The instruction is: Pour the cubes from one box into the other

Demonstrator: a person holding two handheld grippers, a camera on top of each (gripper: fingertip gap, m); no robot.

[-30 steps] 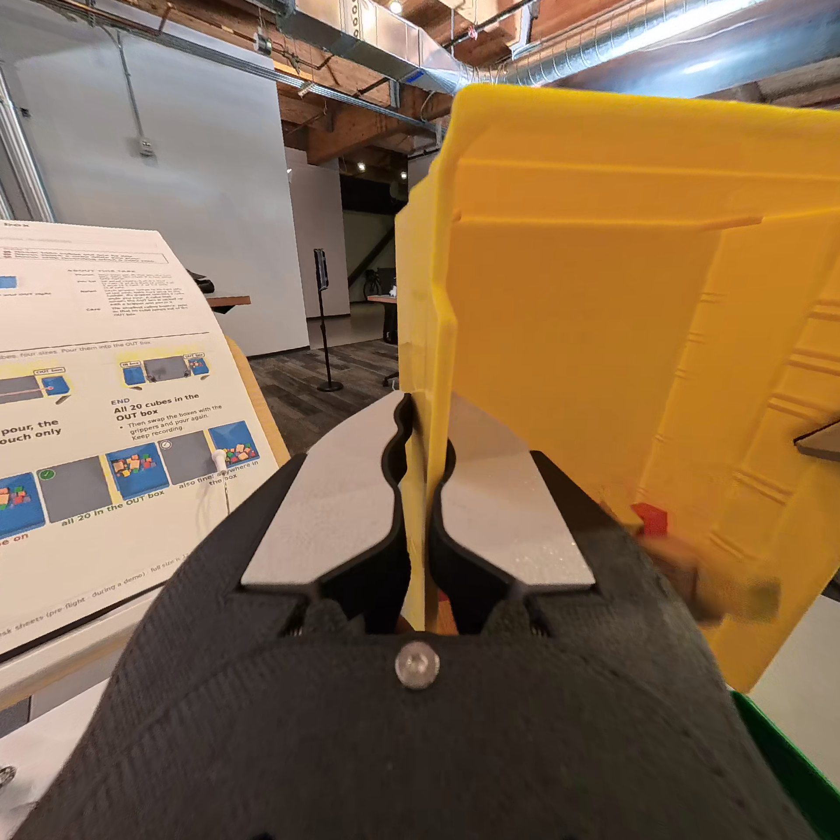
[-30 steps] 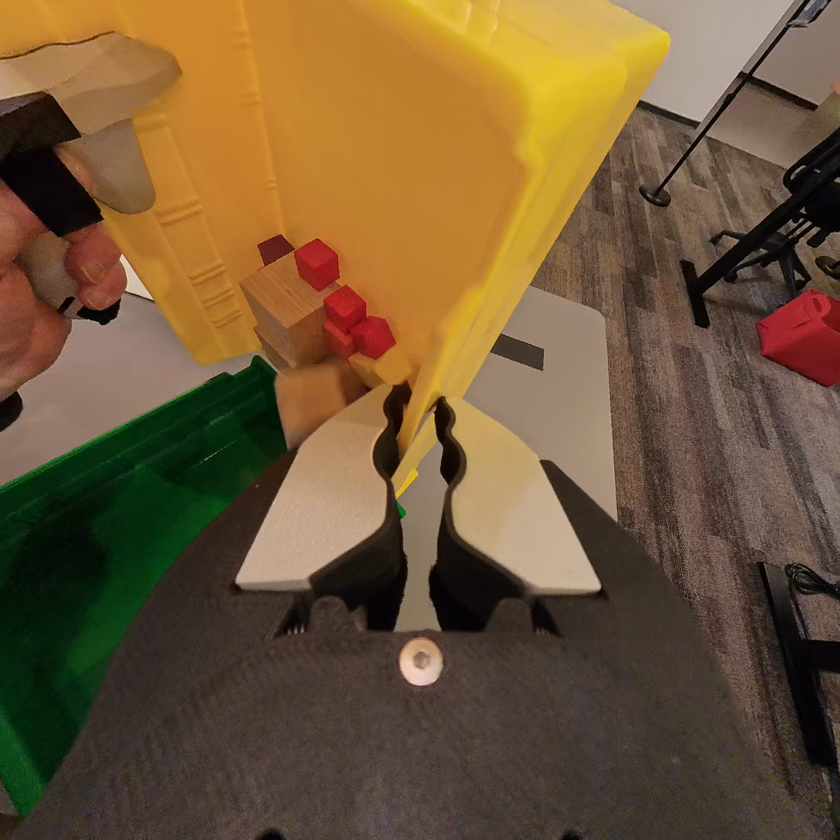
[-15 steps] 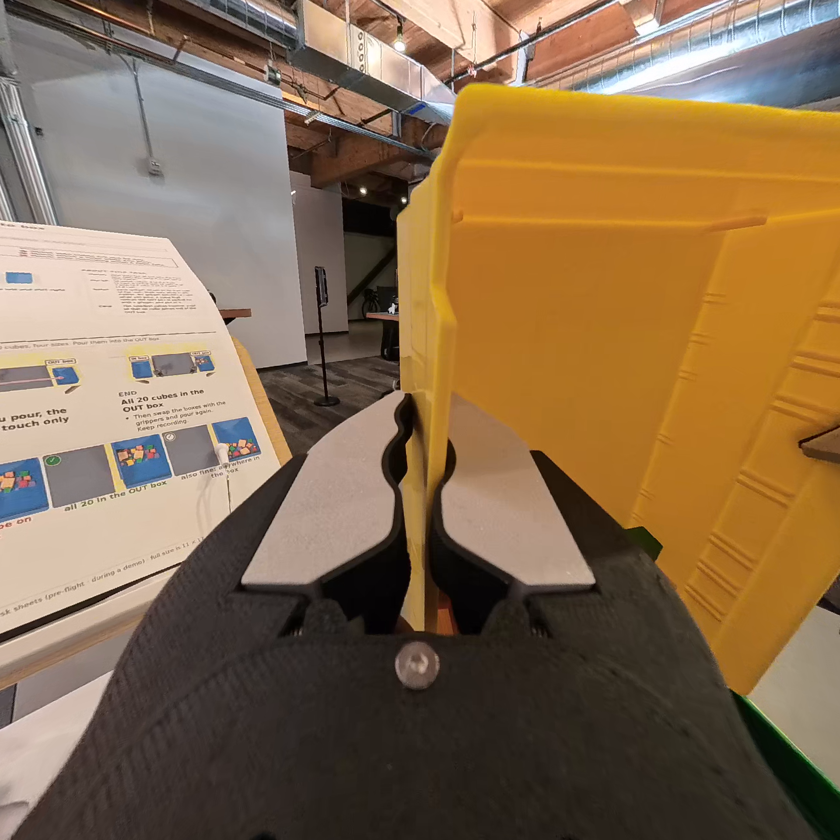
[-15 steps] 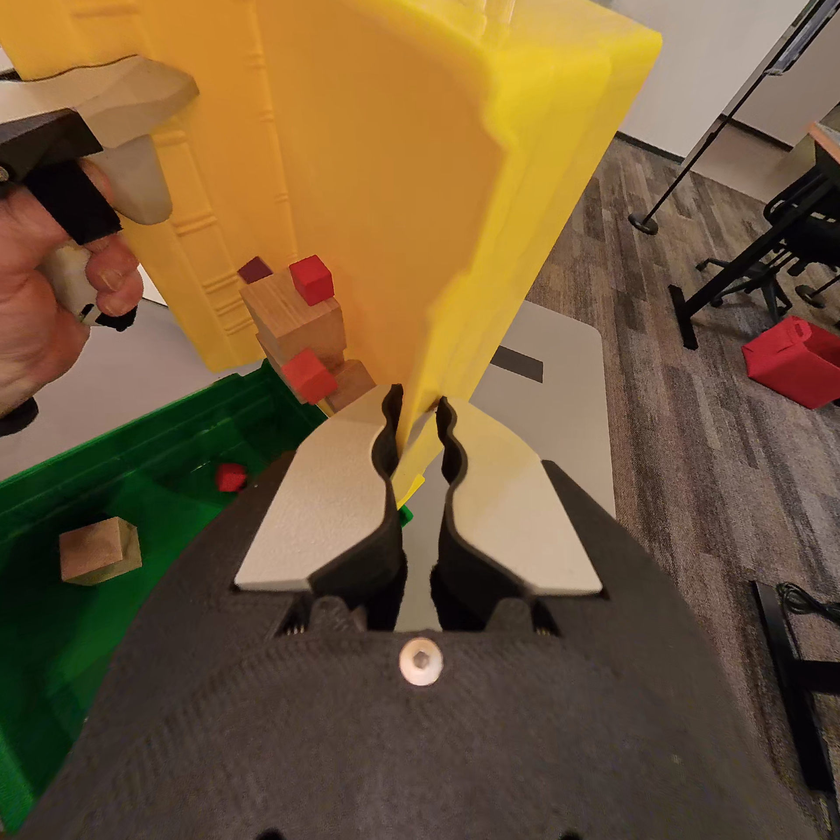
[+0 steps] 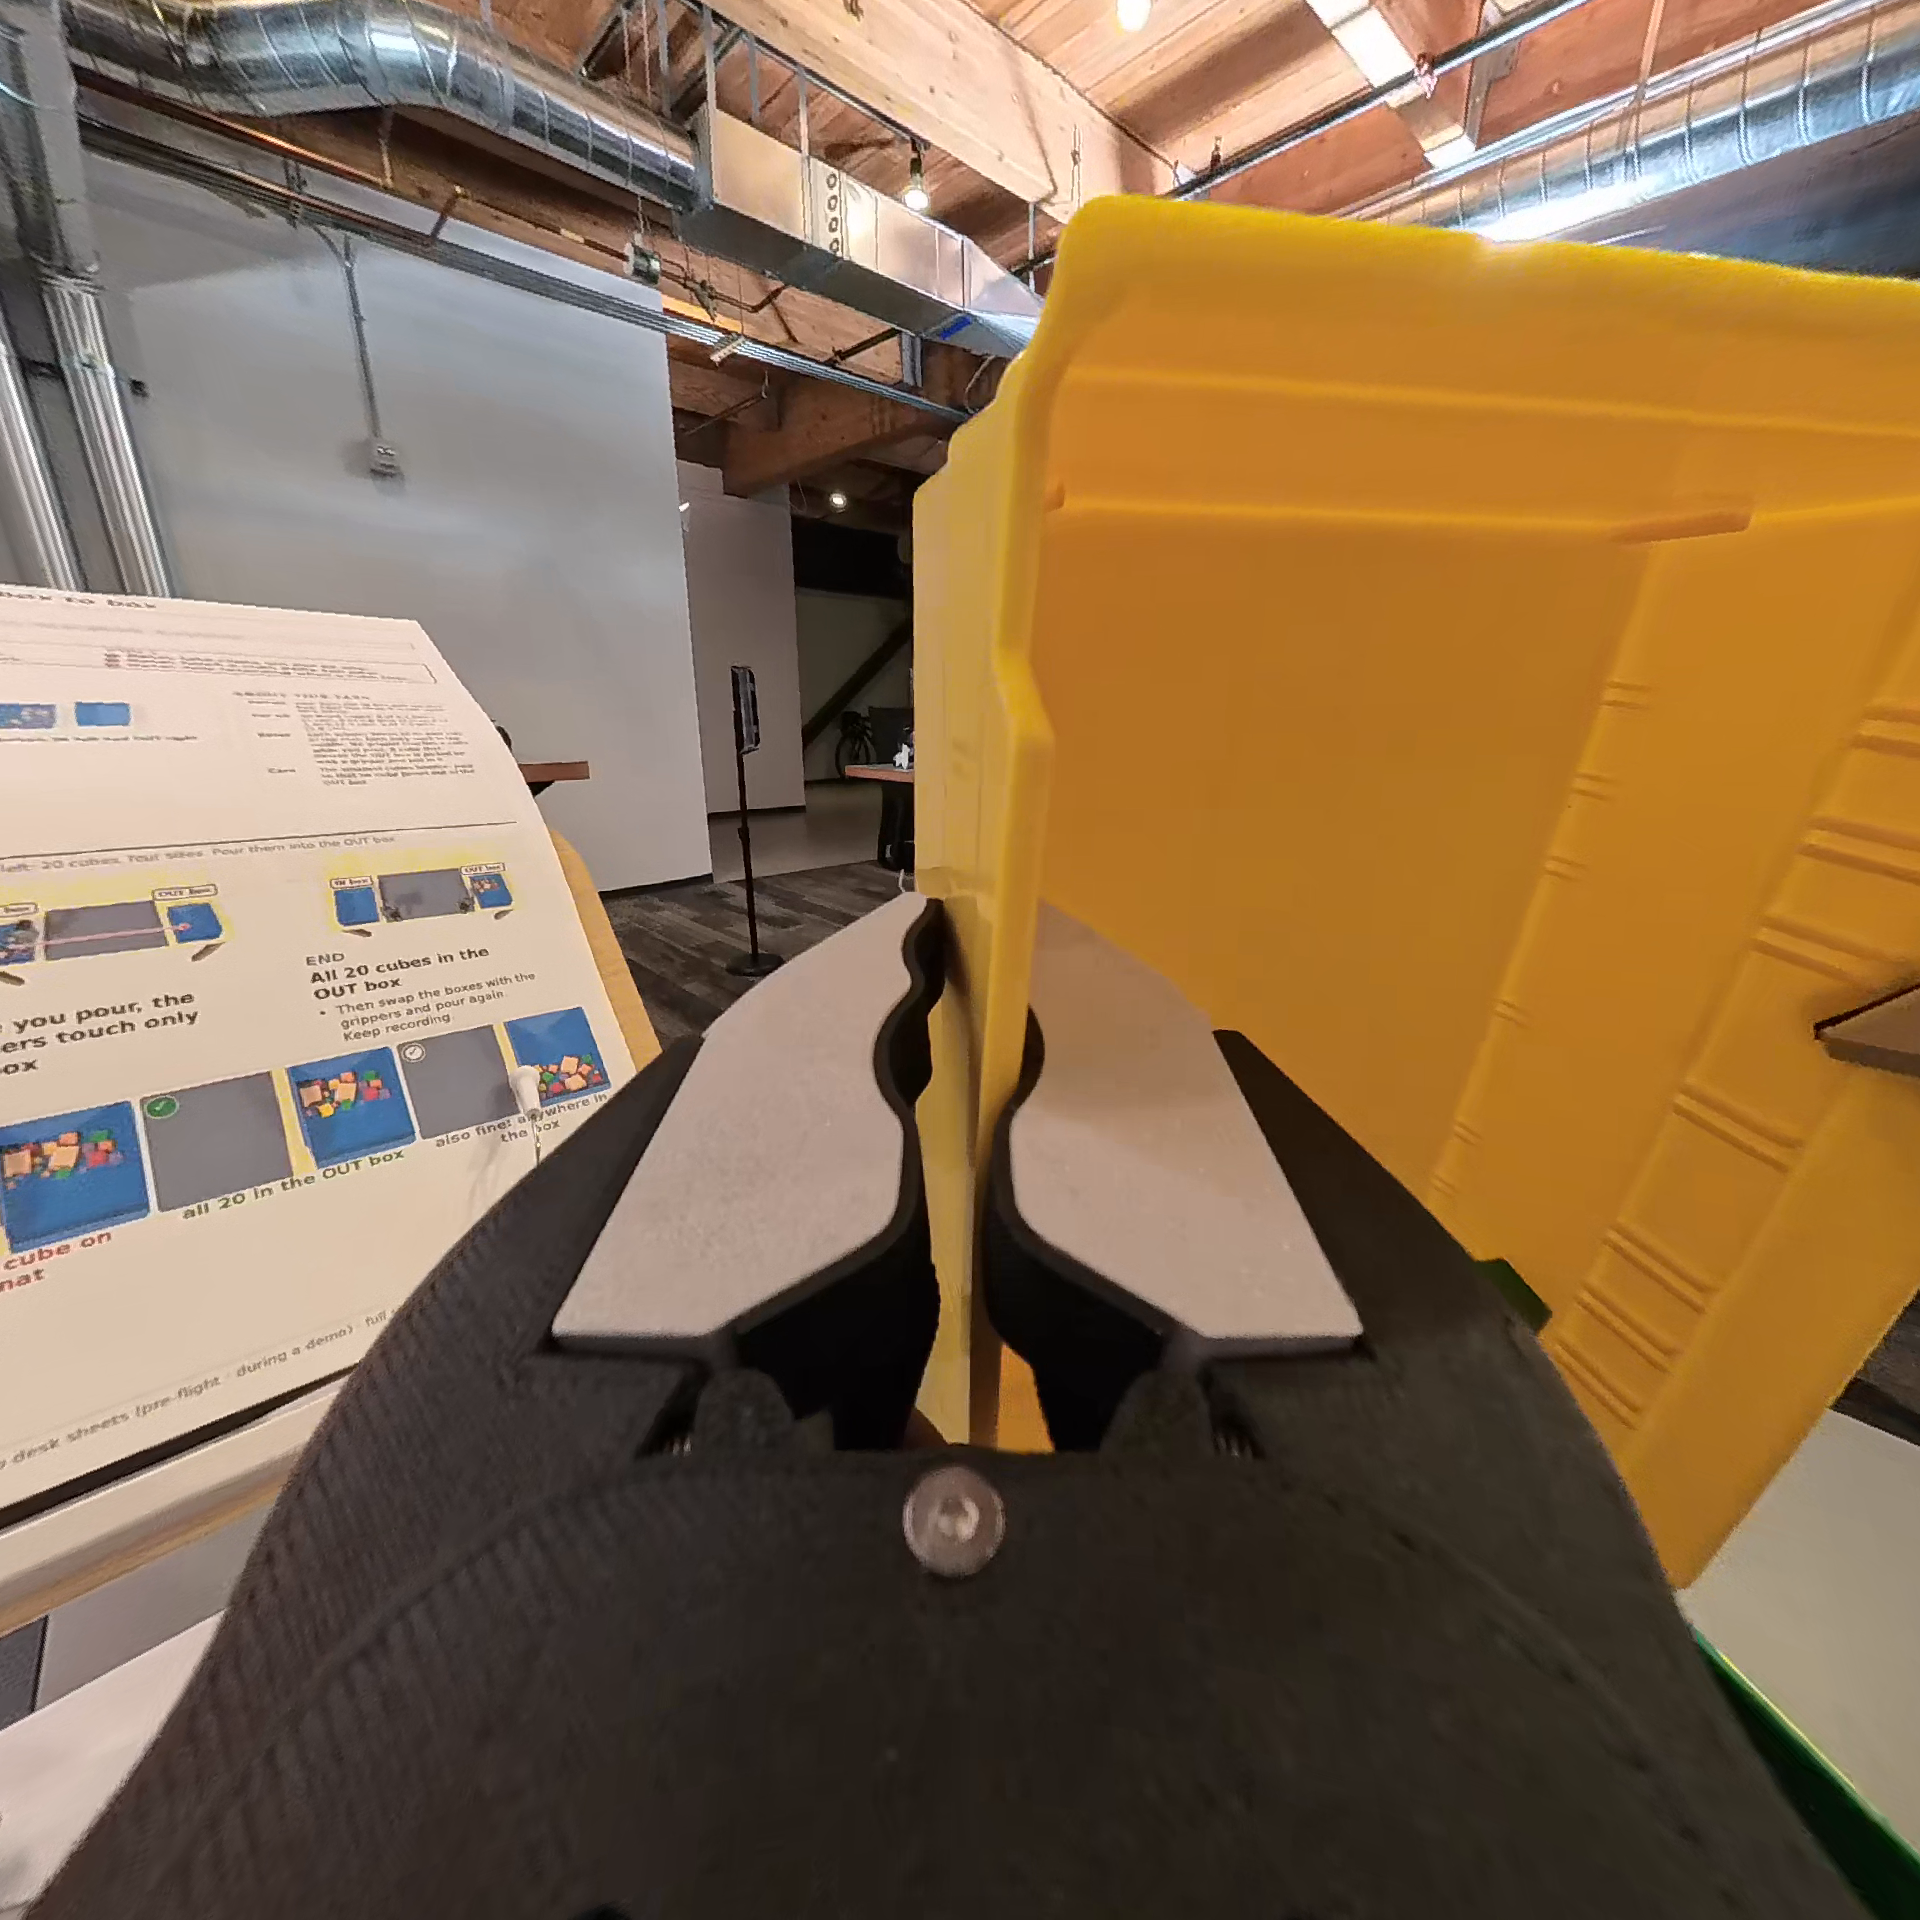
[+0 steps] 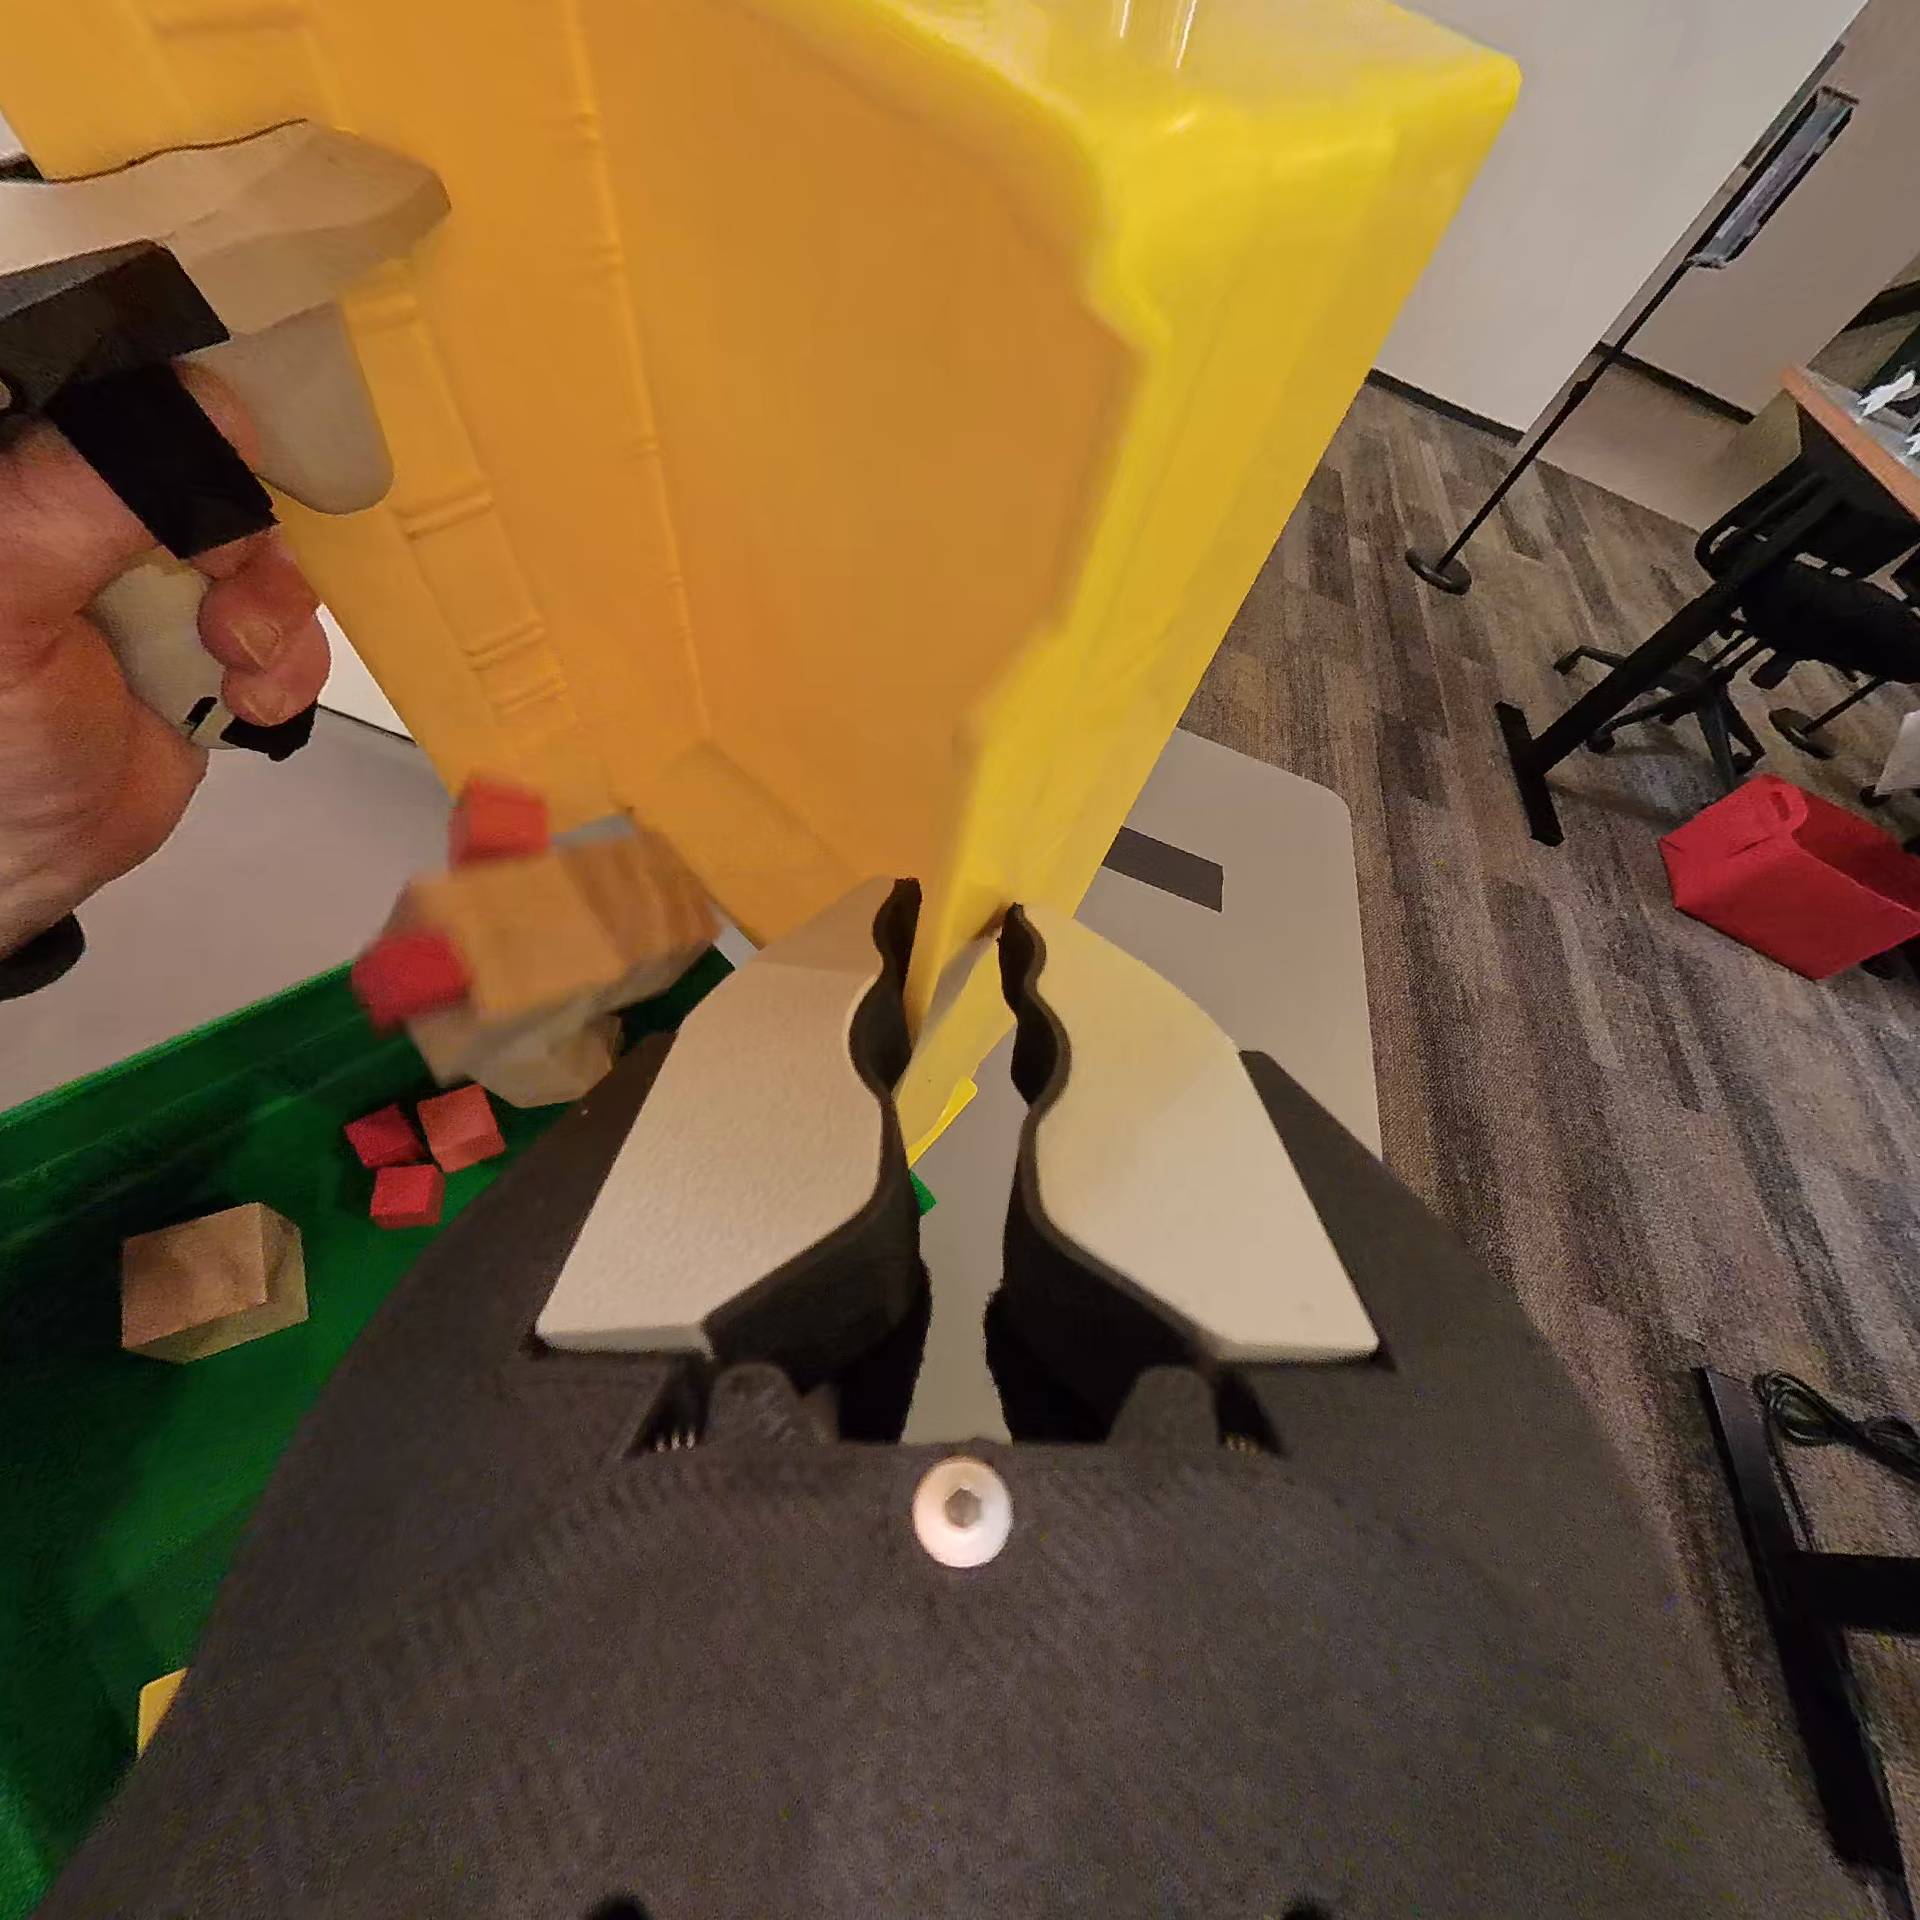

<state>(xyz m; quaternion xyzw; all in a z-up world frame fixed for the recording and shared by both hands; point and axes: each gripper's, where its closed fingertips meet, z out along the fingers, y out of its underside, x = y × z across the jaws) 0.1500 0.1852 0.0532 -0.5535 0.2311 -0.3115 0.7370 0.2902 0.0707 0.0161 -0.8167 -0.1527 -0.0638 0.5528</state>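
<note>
Left wrist view: printed instruction sheet [image 5: 260,987] beside yellow box [image 5: 1455,831].

Close wrist views, sharing yellow box [image 5: 1455,831]

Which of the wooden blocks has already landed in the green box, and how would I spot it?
Start at the big yellow box tipped up by both grippers, then drop to the green box beneath it. On its floor, left of three small red cubes, sits a lone tan wooden block. It is sharp and at rest, unlike the blurred wooden blocks tumbling from the yellow box's edge.
</note>
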